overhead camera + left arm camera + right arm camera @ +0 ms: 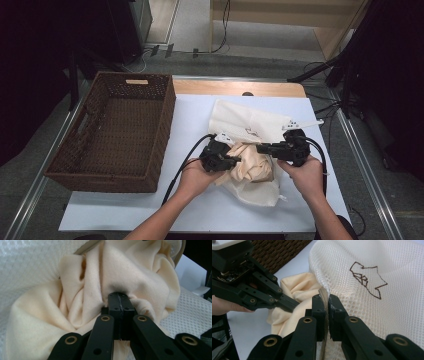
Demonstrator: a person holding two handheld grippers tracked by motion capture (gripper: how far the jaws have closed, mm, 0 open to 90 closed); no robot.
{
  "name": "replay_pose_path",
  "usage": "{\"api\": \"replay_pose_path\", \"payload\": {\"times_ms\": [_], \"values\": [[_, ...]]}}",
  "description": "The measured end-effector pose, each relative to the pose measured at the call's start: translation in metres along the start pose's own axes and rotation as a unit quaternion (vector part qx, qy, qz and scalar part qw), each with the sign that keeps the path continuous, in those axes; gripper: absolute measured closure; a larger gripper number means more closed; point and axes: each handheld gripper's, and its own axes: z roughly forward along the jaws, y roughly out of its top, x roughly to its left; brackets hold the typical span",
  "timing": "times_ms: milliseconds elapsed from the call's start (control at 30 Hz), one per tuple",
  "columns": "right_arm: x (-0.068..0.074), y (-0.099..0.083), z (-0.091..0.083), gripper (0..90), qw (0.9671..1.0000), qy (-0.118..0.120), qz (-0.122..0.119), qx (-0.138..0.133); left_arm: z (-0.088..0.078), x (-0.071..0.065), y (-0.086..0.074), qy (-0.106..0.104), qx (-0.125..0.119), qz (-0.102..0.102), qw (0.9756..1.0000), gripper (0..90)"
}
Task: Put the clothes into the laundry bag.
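Cream soft cloth (250,161), bunched, lower centre of high view, partly inside white mesh laundry bag (245,125). Your left gripper (235,161) clamped on cloth fold. Your right gripper (261,148) pinches bag's zipper edge. Brown woven basket (75,160) at left, apart.

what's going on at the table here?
A person works a cream cloth and a white mesh laundry bag with two handheld grippers. The left gripper is shut on a fold of the cloth, which sits bunched at the bag's opening. The right gripper is clamped on the bag's zippered edge, holding it up. A brown wicker basket stands on the table's left side, with nothing visible in it.
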Motion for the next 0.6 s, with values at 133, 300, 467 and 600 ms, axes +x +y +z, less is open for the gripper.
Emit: {"api": "replay_pose_path", "payload": {"times_ms": [133, 300, 467, 600], "values": [[0.0, 0.0, 0.001, 85.5, 1.0, -0.005, 0.002, 0.002, 0.012, -0.001, 0.004, -0.001, 0.003, 0.007, 1.0, 90.0], [0.001, -0.001, 0.001, 85.8, 1.0, -0.006, 0.004, 0.0, 0.021, -0.005, 0.006, -0.002, -0.006, 0.003, 1.0, 90.0], [0.011, 0.0, 0.004, 85.9, 1.0, -0.005, -0.004, 0.006, 0.025, -0.006, 0.008, 0.005, -0.021, 0.003, 0.9998, 90.0], [0.022, 0.002, 0.004, 85.9, 0.9998, 0.003, -0.019, 0.006, 0.026, -0.005, 0.01, -0.001, -0.038, -0.012, 0.9992, 90.0]]}}
